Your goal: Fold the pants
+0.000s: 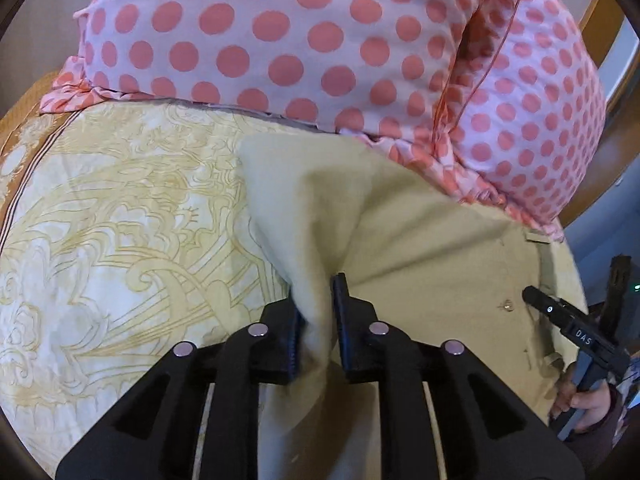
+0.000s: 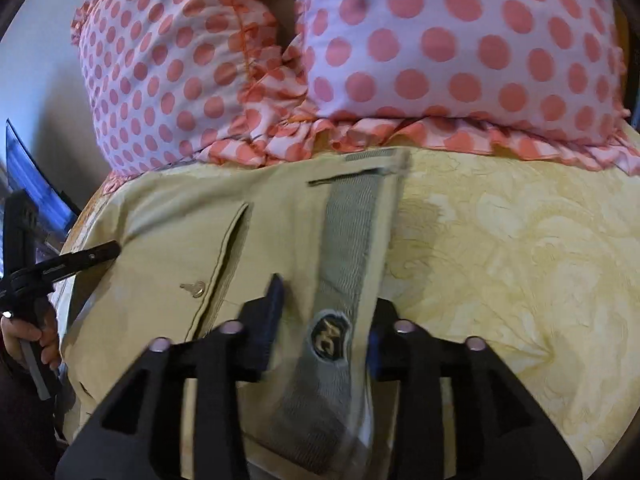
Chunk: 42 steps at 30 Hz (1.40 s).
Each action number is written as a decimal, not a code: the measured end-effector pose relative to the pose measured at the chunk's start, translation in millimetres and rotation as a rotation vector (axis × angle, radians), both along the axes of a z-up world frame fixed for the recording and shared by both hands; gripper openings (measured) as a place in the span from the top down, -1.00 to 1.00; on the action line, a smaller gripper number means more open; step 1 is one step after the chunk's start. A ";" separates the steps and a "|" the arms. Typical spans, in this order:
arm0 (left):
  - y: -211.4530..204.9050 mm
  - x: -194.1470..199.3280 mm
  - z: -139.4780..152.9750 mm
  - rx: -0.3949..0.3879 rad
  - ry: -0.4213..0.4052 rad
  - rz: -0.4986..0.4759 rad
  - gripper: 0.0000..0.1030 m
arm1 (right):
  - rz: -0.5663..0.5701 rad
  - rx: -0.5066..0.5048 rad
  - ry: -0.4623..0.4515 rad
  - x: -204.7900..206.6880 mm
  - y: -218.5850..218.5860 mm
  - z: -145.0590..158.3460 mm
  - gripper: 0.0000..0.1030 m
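Khaki pants lie on a bed with a yellow patterned cover. My left gripper is shut on a lifted fold of the pants' leg fabric, which rises in a ridge toward the pillows. My right gripper is closed around the grey ribbed waistband with its round logo patch; the khaki pocket and a metal button lie to its left. Each gripper shows at the edge of the other's view.
Two pink pillows with coral polka dots lie against the pants' far edge. The bed cover spreads wide on both outer sides. A wooden headboard and a dark screen sit at the edges.
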<state>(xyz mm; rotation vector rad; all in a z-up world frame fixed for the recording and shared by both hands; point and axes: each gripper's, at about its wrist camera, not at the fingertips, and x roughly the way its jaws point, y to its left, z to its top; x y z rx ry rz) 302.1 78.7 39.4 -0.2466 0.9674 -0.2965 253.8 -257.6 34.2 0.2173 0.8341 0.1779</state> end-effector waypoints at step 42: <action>-21.3 -251.8 -14.3 0.344 -0.247 0.099 -0.97 | -0.153 -0.245 -0.216 -214.2 103.8 -47.4 -0.97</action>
